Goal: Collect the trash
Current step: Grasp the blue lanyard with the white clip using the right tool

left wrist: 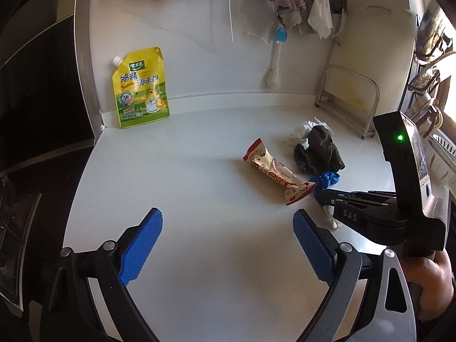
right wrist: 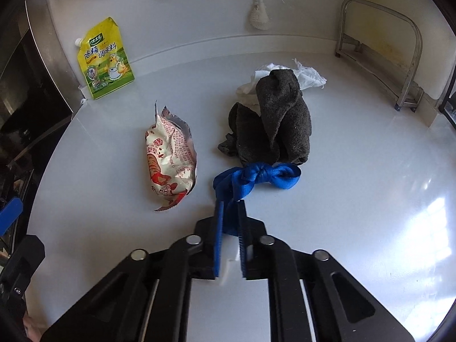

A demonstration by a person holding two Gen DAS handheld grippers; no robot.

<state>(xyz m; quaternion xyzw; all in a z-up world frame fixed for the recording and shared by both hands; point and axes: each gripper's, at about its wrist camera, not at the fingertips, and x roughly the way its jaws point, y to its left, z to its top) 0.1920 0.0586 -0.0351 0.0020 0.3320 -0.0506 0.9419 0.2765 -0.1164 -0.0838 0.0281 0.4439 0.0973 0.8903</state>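
My right hand-held gripper is clamped on the near end of a knotted blue strap, its jaws almost together with the blue fabric pinched between the pads. The strap's knot lies on the white desk, touching the front of a dark grey rag. A crumpled white tissue sits behind the rag, partly under it. Just left of the strap lies a red-and-white wrapper, torn open at its far end. A yellow pouch stands at the back left, leaning on the wall.

My left hand-held gripper hangs over bare desk with its jaws wide apart and nothing between them; the wrapper is ahead and to the right. From here I see the right one reaching in low from the right, its tip at the blue strap beside the rag
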